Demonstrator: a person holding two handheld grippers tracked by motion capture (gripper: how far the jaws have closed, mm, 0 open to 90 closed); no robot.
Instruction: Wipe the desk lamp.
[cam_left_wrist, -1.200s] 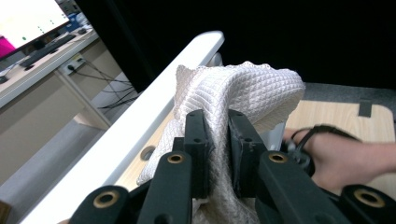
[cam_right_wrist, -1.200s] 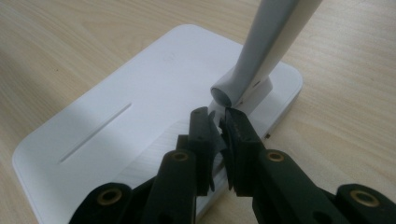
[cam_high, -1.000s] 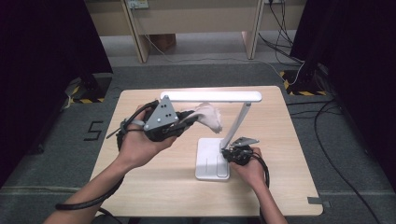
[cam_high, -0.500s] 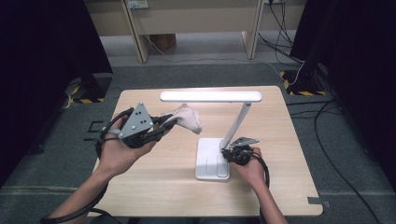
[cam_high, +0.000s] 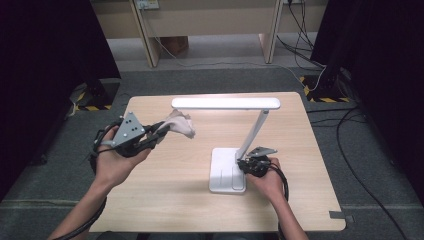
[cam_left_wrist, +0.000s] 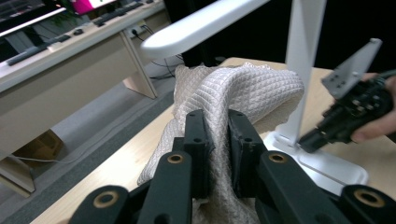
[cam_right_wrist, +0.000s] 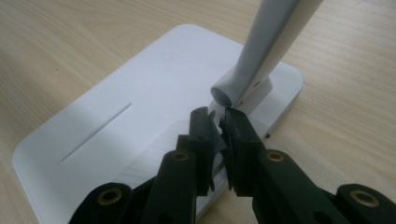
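Observation:
A white desk lamp stands on the table, with its flat base (cam_high: 226, 172), slanted arm (cam_high: 254, 131) and long head bar (cam_high: 225, 103). My left gripper (cam_high: 161, 131) is held above the table's left part, shut on a cream quilted cloth (cam_high: 181, 125) that hangs from its tips. In the left gripper view the cloth (cam_left_wrist: 243, 88) bulges out of the closed jaws of my left gripper (cam_left_wrist: 217, 128), under the lamp head (cam_left_wrist: 201, 25). My right gripper (cam_high: 243, 164) rests at the base's right edge. Its jaws (cam_right_wrist: 217, 120) pinch the base (cam_right_wrist: 140, 93) just below the arm's hinge (cam_right_wrist: 229, 95).
The wooden table (cam_high: 165, 200) sits on grey carpet. Cables (cam_high: 350, 150) run along the floor on the right, and desk legs (cam_high: 150, 35) stand beyond the far edge. Dark curtains flank both sides.
My left gripper has carried the cloth leftward, away from under the lamp head and out toward the table's left edge. The right gripper and lamp have stayed still.

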